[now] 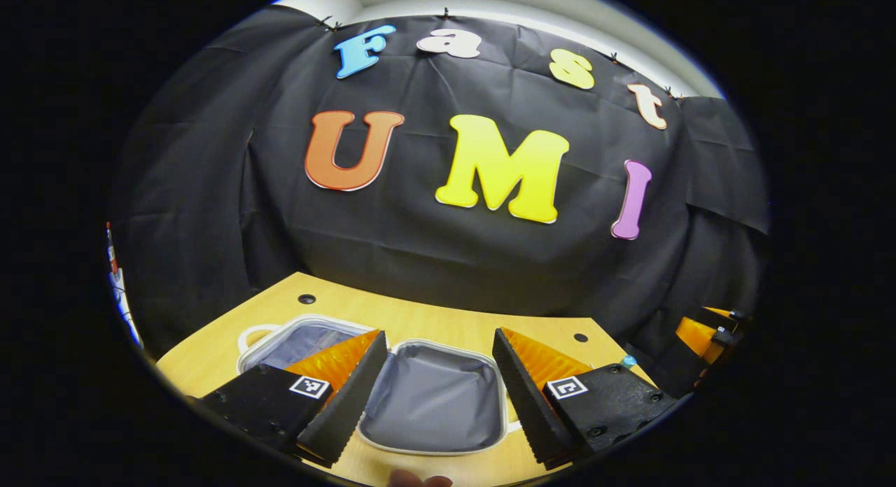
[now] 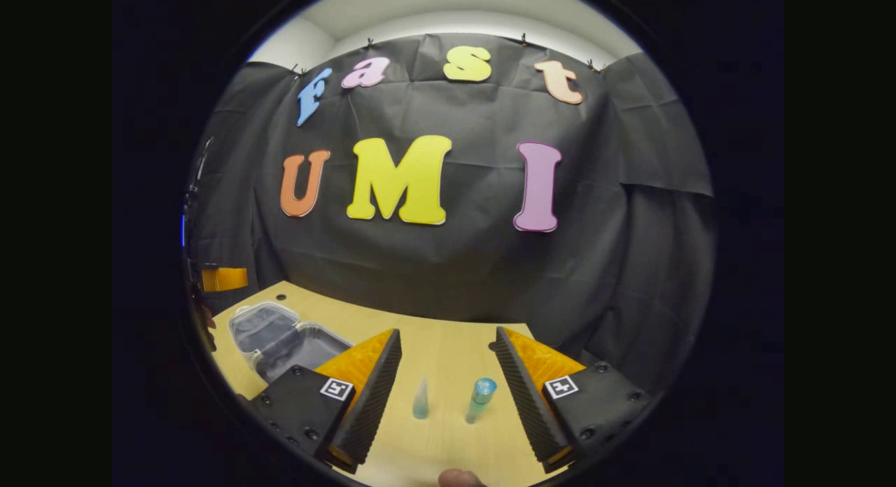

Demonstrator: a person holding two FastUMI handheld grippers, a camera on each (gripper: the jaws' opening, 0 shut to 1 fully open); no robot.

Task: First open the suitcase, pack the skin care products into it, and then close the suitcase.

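Observation:
The small suitcase lies open on the wooden table (image 1: 434, 319), both grey-lined halves facing up: one half (image 1: 434, 396) sits between my left gripper's fingers, the other (image 1: 294, 340) lies to its left with a white handle. My left gripper (image 1: 439, 333) hovers open above it, holding nothing. In the right gripper view the suitcase (image 2: 287, 340) is at the left. A small clear cone-shaped bottle (image 2: 421, 399) and a bluish tube with a blue cap (image 2: 480, 399) stand on the table between the fingers of my right gripper (image 2: 446, 331), which is open and apart from both.
The black cloth wall stands close behind the table's far edge. The table has small round holes (image 1: 306, 299) near its back corners. The right gripper (image 1: 707, 333) shows at the far right of the left gripper view. The left gripper (image 2: 224, 278) shows at the left edge of the right gripper view.

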